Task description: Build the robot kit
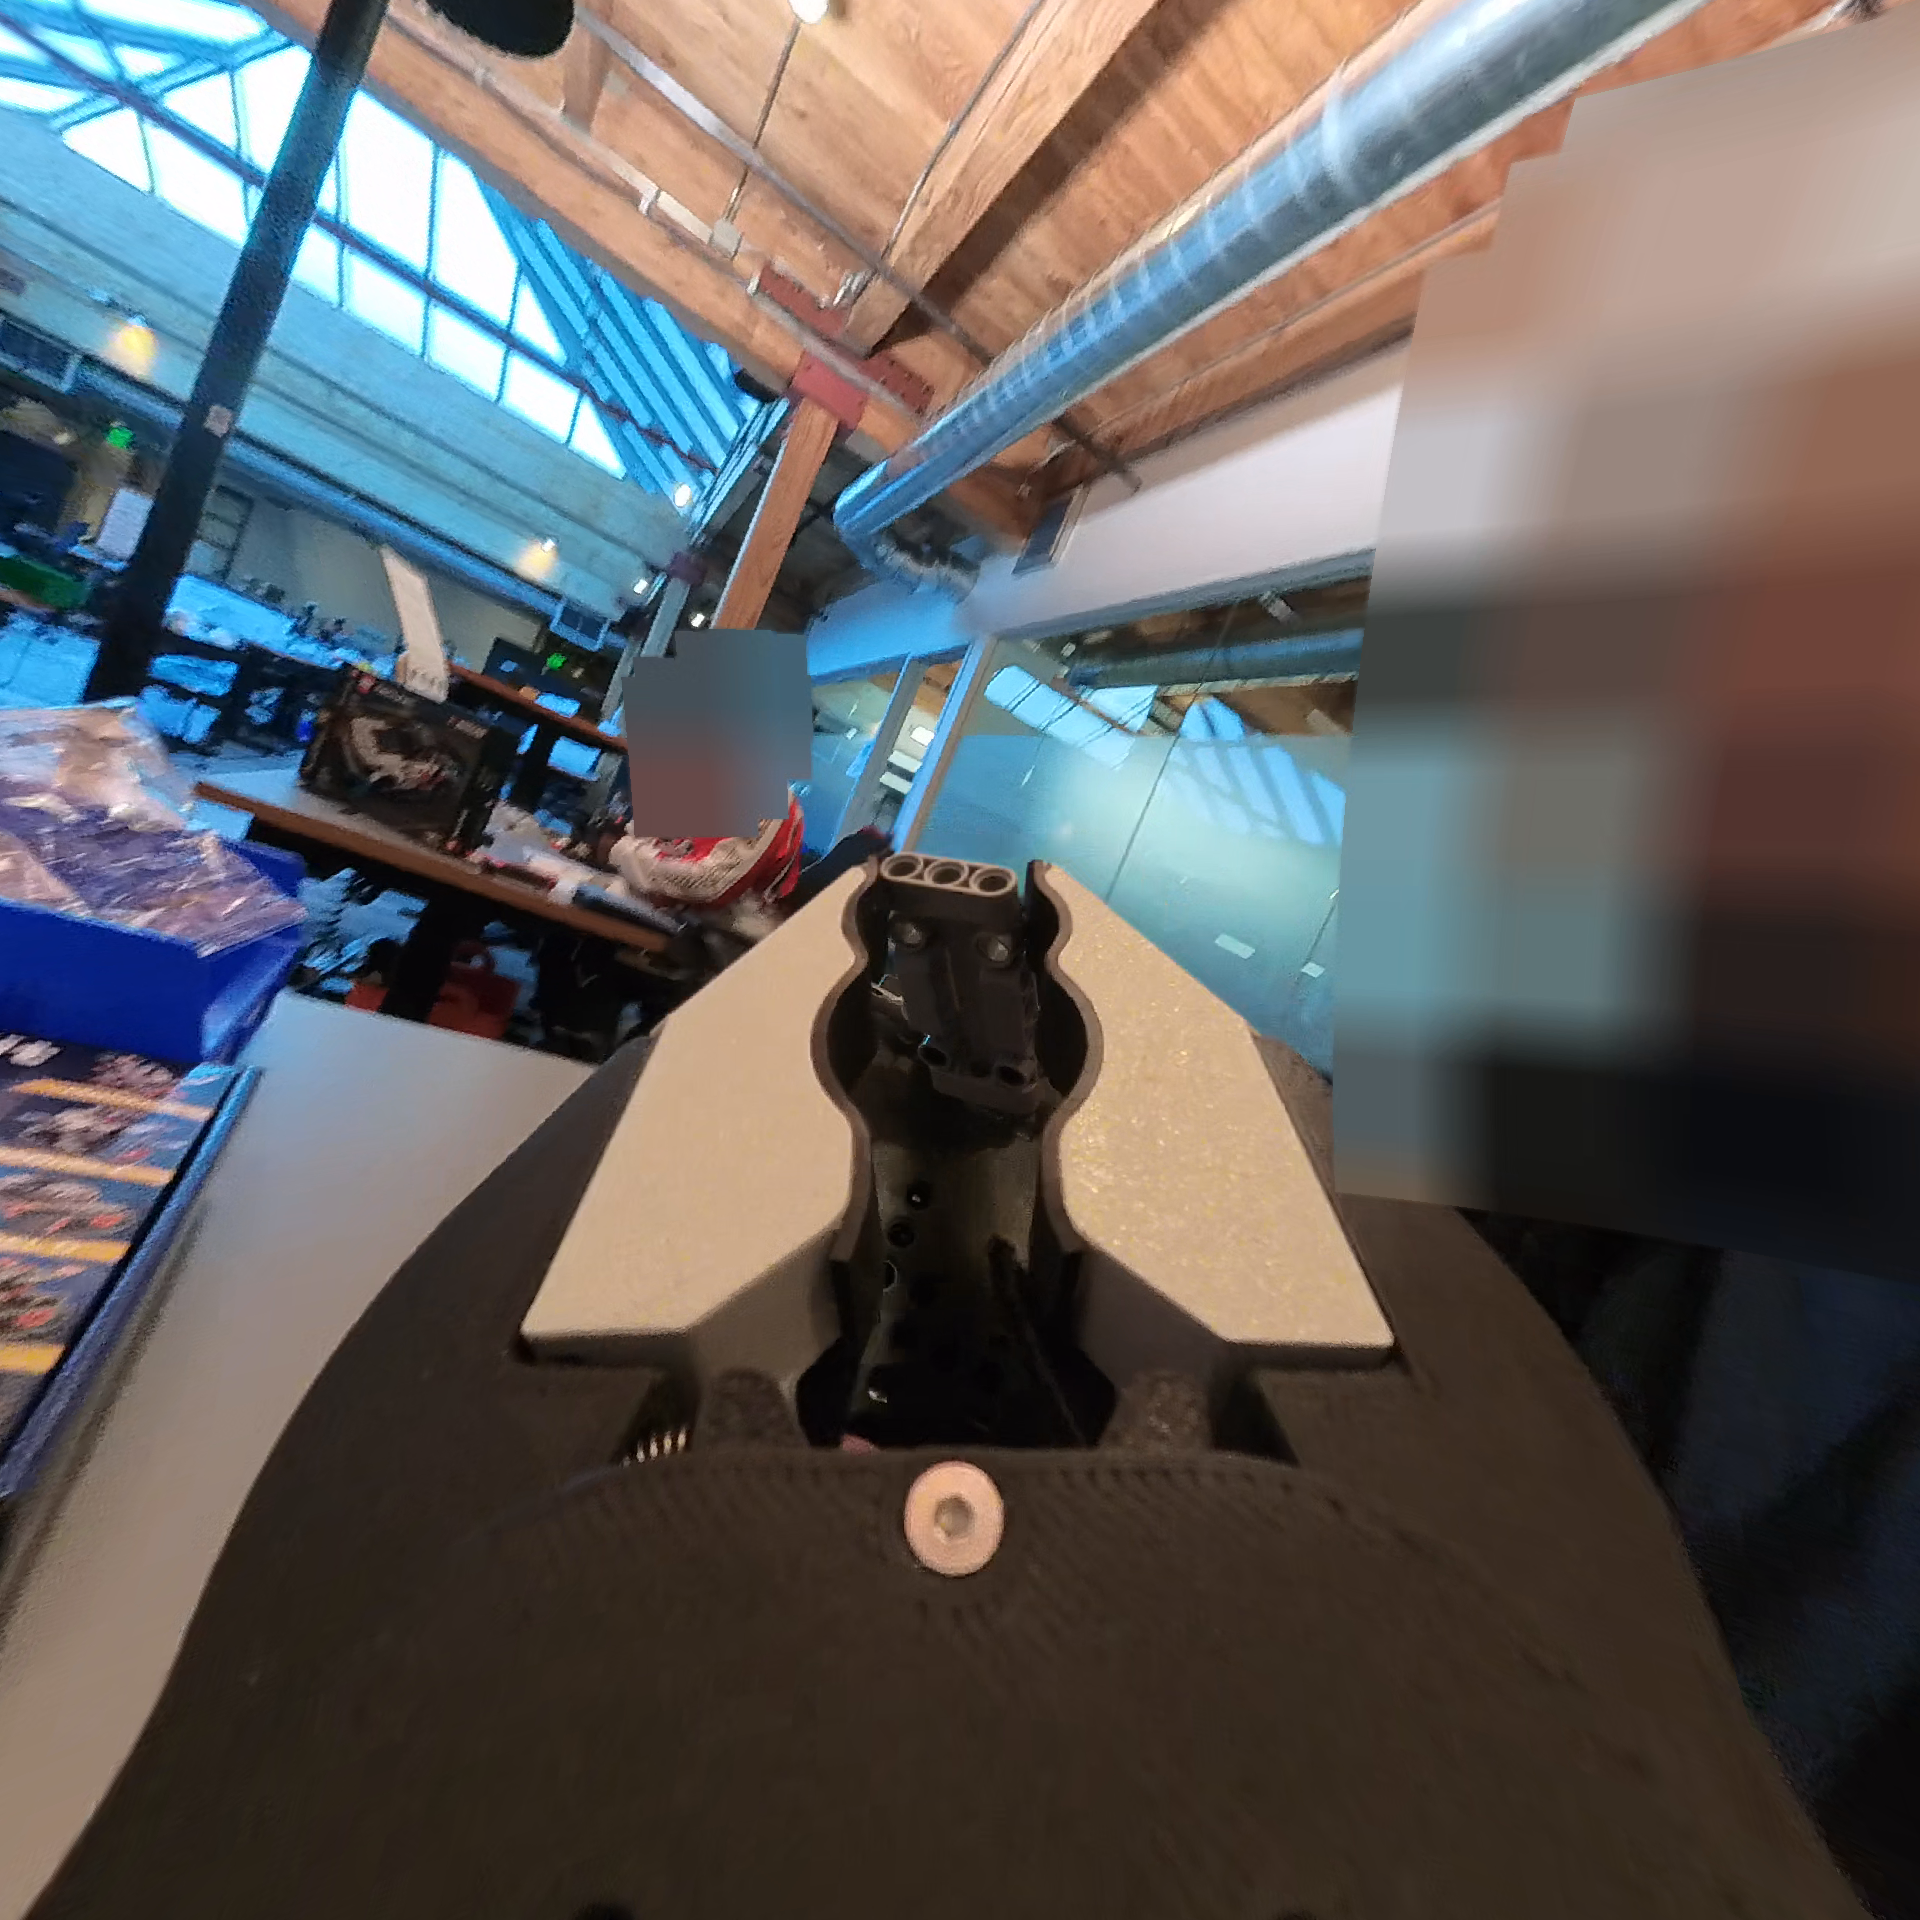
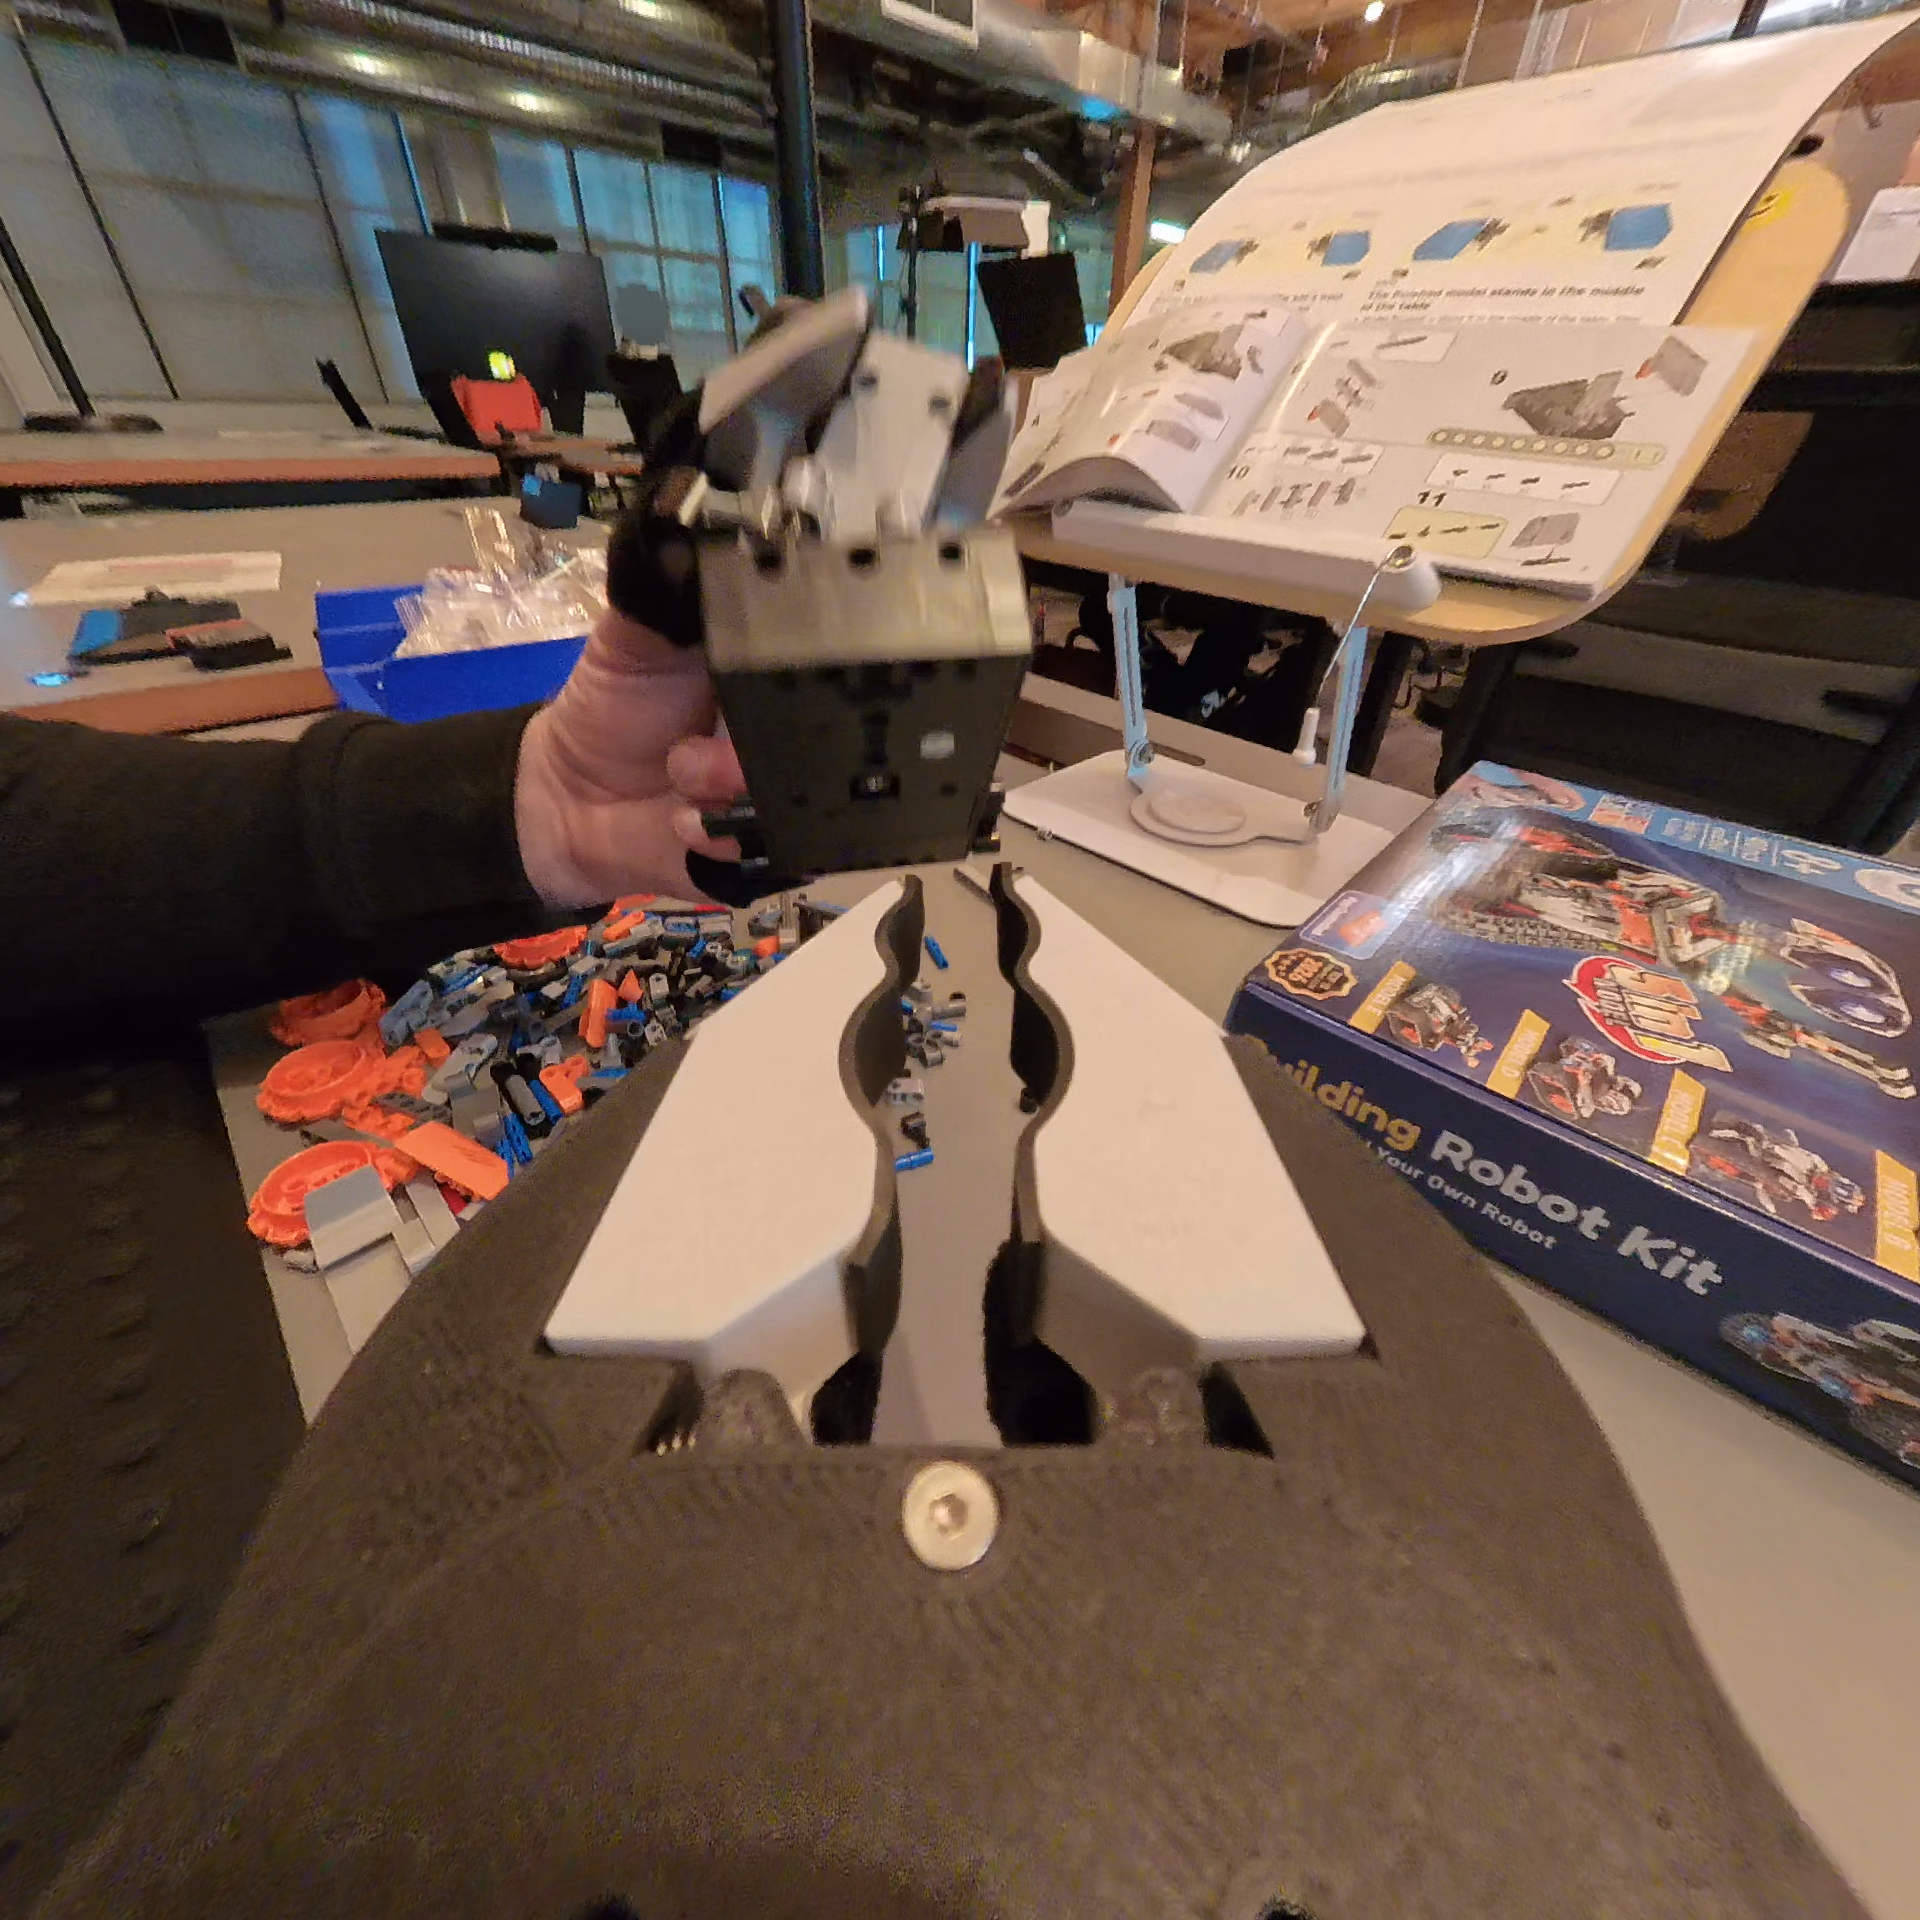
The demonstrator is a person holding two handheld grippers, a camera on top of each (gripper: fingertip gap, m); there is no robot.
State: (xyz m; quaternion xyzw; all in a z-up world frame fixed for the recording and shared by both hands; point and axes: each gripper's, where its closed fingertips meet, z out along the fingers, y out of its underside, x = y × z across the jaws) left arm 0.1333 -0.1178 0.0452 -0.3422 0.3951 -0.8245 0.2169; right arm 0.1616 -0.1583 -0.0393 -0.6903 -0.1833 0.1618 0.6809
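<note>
Left wrist view: left gripper [image 1: 951, 883] tilted up toward ceiling, fingers clenched on a dark grey block assembly [image 1: 956, 987].

Right wrist view: right gripper [image 2: 956, 883] low over table [image 2: 1662, 1621], fingers parted, holding nothing. Loose orange, grey and blue pieces [image 2: 499, 1049] at 9 o'clock; kit box [image 2: 1621, 1060] at 3; instruction booklet [image 2: 1351, 426] on stand at 1.

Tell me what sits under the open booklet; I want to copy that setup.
A curved wooden board backs the booklet, on a white stand with two thin struts. The booklet covers the ledge beneath it, so how it rests there cannot be seen.
</note>
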